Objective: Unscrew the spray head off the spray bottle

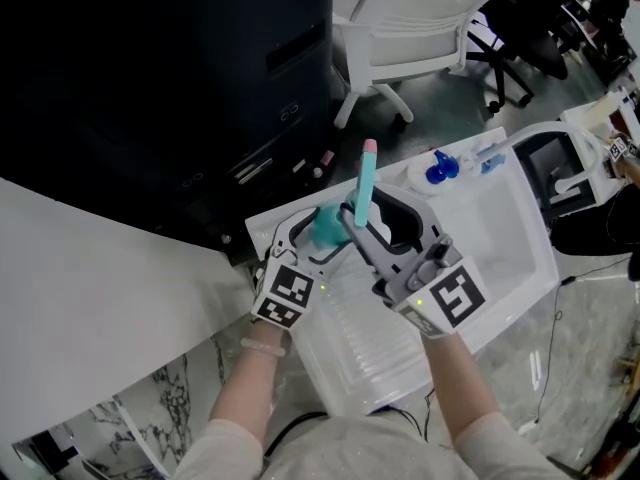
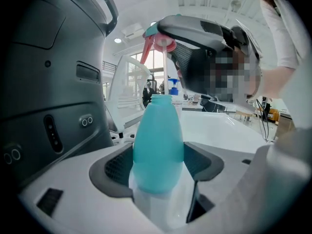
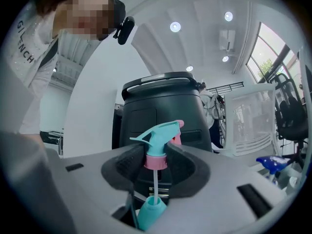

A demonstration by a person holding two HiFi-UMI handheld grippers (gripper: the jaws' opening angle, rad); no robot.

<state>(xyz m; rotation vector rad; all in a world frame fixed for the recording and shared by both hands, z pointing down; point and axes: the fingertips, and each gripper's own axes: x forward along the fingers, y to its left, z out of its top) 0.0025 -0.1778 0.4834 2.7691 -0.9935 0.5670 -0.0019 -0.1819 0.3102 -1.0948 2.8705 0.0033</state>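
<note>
My left gripper (image 1: 318,236) is shut on the teal spray bottle (image 2: 157,145) around its body, pads on both sides. The bottle's threaded neck (image 2: 161,100) stands open, with no head on it. My right gripper (image 3: 157,161) is shut on the spray head (image 3: 158,139), its pads pressing on the pink collar. The head is lifted clear above the bottle (image 3: 151,208), and its thin dip tube (image 3: 155,182) still reaches down into the neck. In the head view the spray head (image 1: 366,180) sticks up above both grippers, right gripper (image 1: 362,220) just right of the left.
A blue spray bottle (image 1: 440,168) lies at the far end of the white table (image 1: 500,238). A large black machine (image 1: 150,88) stands at the left, a white chair (image 1: 400,28) behind. A clear ribbed plastic tray (image 1: 360,353) lies below my hands.
</note>
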